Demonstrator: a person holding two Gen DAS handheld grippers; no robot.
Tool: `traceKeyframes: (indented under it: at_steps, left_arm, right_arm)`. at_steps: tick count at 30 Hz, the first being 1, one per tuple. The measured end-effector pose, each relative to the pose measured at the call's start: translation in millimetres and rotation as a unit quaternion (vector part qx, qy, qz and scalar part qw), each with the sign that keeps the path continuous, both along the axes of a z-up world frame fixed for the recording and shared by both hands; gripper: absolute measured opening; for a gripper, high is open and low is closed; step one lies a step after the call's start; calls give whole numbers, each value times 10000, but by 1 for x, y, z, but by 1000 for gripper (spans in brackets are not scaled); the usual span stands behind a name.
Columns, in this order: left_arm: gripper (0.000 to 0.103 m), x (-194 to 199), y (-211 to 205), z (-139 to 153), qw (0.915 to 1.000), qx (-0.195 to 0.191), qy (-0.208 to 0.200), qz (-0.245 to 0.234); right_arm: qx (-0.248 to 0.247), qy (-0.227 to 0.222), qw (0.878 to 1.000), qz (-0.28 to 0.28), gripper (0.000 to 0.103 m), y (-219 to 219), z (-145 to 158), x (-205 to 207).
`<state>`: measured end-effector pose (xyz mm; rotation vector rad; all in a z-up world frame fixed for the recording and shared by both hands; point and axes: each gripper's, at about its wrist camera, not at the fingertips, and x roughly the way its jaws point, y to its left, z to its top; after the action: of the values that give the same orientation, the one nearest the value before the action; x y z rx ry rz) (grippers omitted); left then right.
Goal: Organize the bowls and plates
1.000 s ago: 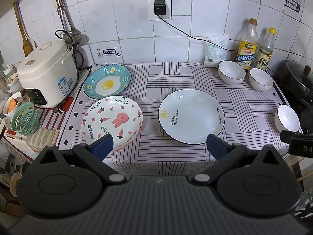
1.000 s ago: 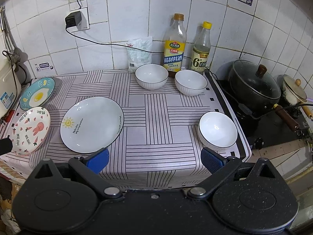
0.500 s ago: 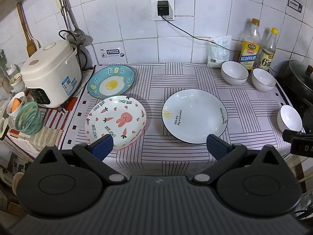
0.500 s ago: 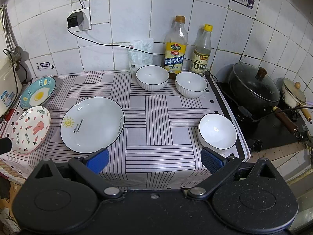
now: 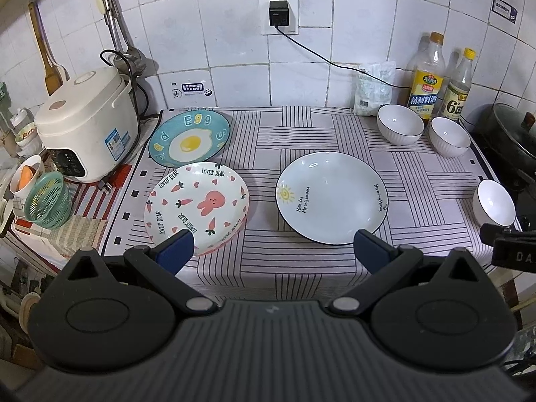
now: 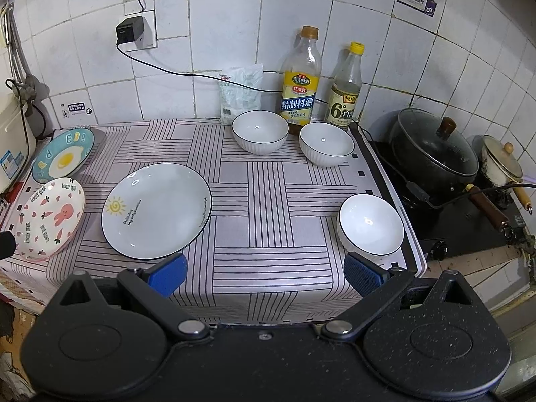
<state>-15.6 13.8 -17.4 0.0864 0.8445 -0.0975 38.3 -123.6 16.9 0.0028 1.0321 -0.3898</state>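
Note:
On the striped cloth lie three plates: a blue egg plate (image 5: 189,138) at the back left, a pink rabbit plate (image 5: 197,206) in front of it, and a white sun plate (image 5: 331,197) in the middle. Three white bowls stand to the right: two at the back (image 6: 260,131) (image 6: 326,143), one near the front right corner (image 6: 370,223). My left gripper (image 5: 271,249) hovers open at the counter's front edge, between the rabbit and sun plates. My right gripper (image 6: 264,273) is open too, in front of the sun plate (image 6: 156,209) and the near bowl. Neither holds anything.
A rice cooker (image 5: 85,122) and a green basket (image 5: 45,199) stand at the left. Two bottles (image 6: 299,82) (image 6: 345,88) and a white bag (image 6: 239,92) line the tiled wall. A black lidded pot (image 6: 433,149) sits on the stove at the right.
Both views have drifted slightly, with the counter scene shifting a little right in the left view and down in the right view. Plates, bowls and jaws are unchanged.

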Motion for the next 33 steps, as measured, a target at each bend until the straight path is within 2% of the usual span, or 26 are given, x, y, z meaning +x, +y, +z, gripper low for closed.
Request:
traceKeyframes:
  at_steps: [14,17,20,25,28,33]
  left_arm:
    - [103,0,1,-2,10000,-36,76,-18]
    - [103,1,4,0,9998,-132,105,-52]
    - [103,2,6,2,9996,-272,45,-90]
    - [101,12,8,-3,9995,-238,49,-198]
    - [101,23,8,-10,9991,-262,138,-308]
    - [101,40,5,-31,9980,-351,327,-400]
  right_arm:
    - [-9,23,10000,26,101,1,-2,-1]
    - [211,-19,9998,1,101,-2,2,-3]
    - [294,-205,9993,47,101,-3,12,-7]
    - [73,-690,9966,447,101,3,20,-8]
    - [-103,-1193,9883,943,101,3,19,-8]
    - [-361,-1962,9659,1654,101,1,7,3]
